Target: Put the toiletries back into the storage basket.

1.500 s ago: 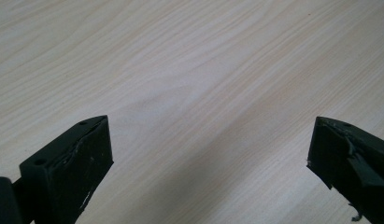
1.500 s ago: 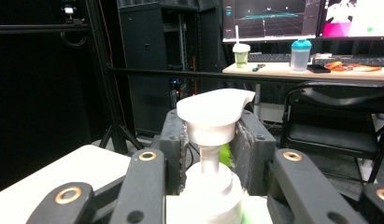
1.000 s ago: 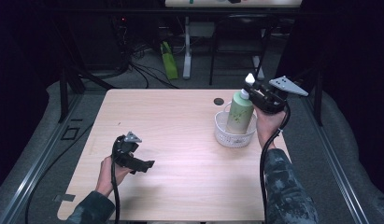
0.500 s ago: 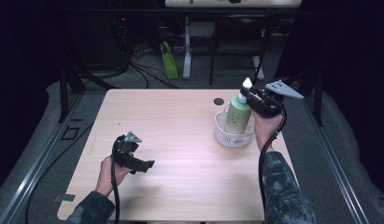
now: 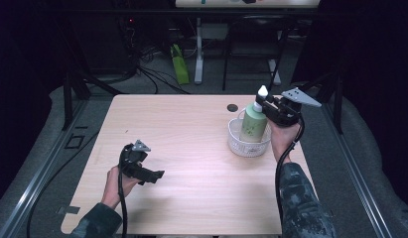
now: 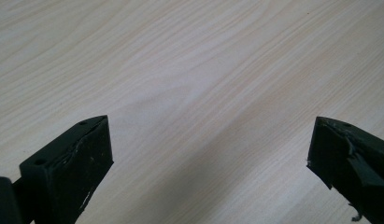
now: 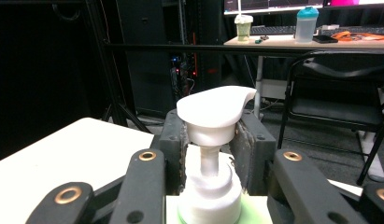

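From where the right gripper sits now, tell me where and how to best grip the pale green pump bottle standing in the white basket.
Grip the pale green pump bottle at its white pump neck, coming level from the person's side. It stands upright in the white basket, whose wall blocks the lower body, while the neck is narrow and exposed. The right gripper is shut there, under the pump head.

Pale green plastic pump bottle [image 5: 253,125] with darker green speckled print and a white pump head [image 7: 216,112]. White latticed plastic basket [image 5: 239,144]. Light wood-grain table [image 5: 191,129] with a dark round spot [image 5: 232,107]. Black right gripper [image 5: 269,105] bearing a grey three-cornered plate; black left gripper [image 5: 159,174], its fingers [image 6: 77,163] scuffed pale. Camouflage-patterned sleeve [image 5: 301,203].
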The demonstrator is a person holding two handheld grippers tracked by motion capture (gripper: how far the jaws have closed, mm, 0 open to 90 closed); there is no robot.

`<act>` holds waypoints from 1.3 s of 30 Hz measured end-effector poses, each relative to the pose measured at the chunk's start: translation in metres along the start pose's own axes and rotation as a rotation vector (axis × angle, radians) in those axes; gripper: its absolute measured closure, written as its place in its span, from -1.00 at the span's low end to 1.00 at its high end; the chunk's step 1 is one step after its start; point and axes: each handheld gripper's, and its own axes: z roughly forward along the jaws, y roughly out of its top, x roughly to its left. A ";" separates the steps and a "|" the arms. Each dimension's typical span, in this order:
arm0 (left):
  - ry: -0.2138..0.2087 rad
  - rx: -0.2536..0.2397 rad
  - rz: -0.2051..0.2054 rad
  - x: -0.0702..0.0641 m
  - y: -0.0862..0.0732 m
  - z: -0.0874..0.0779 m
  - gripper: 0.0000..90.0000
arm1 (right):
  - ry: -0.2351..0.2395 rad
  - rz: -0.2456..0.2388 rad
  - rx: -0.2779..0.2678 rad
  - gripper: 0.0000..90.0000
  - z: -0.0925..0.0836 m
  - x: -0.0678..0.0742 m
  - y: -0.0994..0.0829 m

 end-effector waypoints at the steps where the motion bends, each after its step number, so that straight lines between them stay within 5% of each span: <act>1: 0.000 0.000 0.000 0.000 0.000 0.000 -1.00 | -0.002 -0.002 0.002 0.49 0.000 0.000 -0.001; 24: -0.001 -0.002 0.003 0.000 0.000 0.000 -1.00 | 0.032 -0.038 0.013 0.47 -0.004 0.004 -0.009; 34: -0.001 -0.002 0.002 0.000 0.000 0.000 -1.00 | 0.038 -0.045 0.049 0.19 -0.008 0.006 -0.003; 39: -0.001 -0.001 0.003 -0.001 0.000 0.000 -1.00 | -0.007 -0.048 0.100 -0.08 -0.012 0.010 0.002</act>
